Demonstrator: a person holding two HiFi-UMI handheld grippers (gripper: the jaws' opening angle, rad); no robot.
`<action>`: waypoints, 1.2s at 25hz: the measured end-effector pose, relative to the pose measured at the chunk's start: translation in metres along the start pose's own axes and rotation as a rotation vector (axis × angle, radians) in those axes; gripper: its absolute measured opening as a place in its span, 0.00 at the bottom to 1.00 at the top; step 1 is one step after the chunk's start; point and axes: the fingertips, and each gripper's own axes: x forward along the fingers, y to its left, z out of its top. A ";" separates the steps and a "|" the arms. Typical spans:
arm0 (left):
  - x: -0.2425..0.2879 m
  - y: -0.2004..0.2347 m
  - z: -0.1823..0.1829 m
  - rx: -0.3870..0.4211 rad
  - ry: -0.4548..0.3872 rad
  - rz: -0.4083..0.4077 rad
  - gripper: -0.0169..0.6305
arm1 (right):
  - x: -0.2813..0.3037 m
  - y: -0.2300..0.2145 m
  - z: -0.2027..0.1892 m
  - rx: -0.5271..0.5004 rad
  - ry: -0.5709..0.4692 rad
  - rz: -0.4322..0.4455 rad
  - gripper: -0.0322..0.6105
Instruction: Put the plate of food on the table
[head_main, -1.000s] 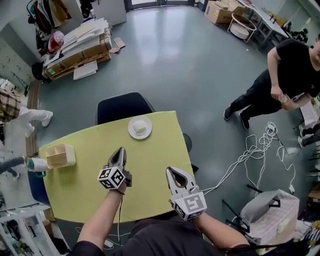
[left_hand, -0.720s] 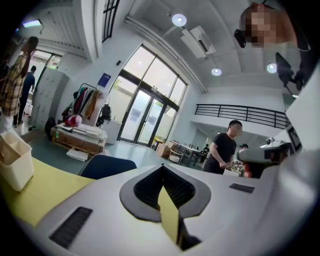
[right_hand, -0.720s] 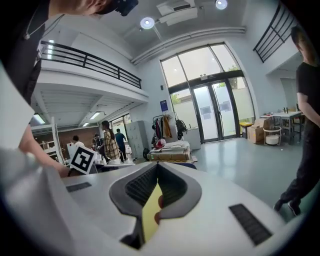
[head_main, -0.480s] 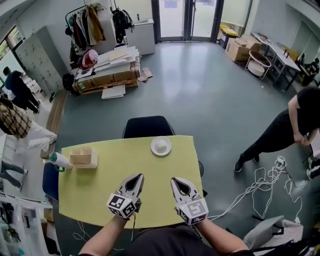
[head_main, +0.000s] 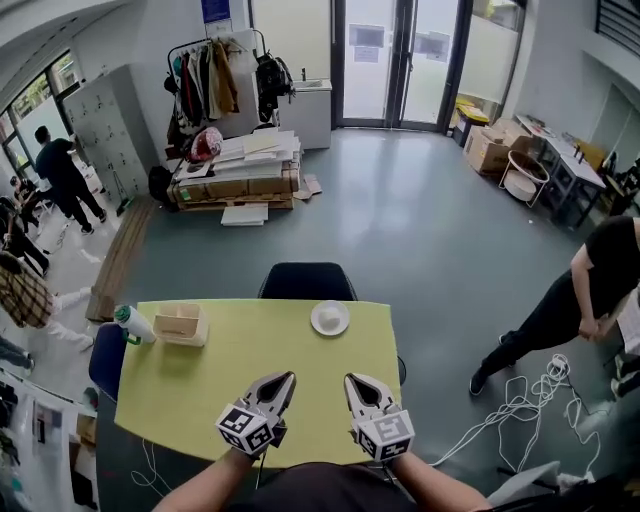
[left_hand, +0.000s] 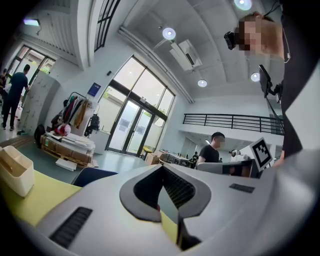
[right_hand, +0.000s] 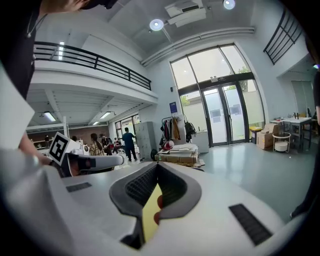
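Observation:
A white plate of food (head_main: 330, 318) stands on the yellow-green table (head_main: 250, 360), near its far edge and right of the middle. Both grippers hover over the near edge, well short of the plate. My left gripper (head_main: 286, 379) points toward it with its jaws shut and nothing between them; in the left gripper view (left_hand: 162, 168) the tips meet over the table. My right gripper (head_main: 353, 381) sits beside it, also shut and empty, its tips meeting in the right gripper view (right_hand: 157, 165).
A wooden box (head_main: 181, 324) and a white bottle with a green cap (head_main: 132, 323) sit at the table's far left. A dark chair (head_main: 308, 281) stands behind the table. A person (head_main: 585, 295) bends at the right, with cables (head_main: 520, 400) on the floor.
The head view has tilted up, showing more of the room. Both grippers have drawn back to the table's near edge and closer together. The plate has stayed in place.

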 end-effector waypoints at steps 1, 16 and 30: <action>-0.002 -0.002 0.001 0.000 -0.004 -0.002 0.04 | -0.001 0.003 0.001 -0.008 0.001 0.003 0.07; 0.000 -0.032 0.013 0.052 -0.026 -0.050 0.04 | -0.008 0.024 0.012 -0.069 -0.038 0.025 0.07; 0.004 -0.031 -0.003 0.047 -0.001 -0.052 0.04 | -0.007 0.011 0.009 -0.058 -0.054 -0.017 0.07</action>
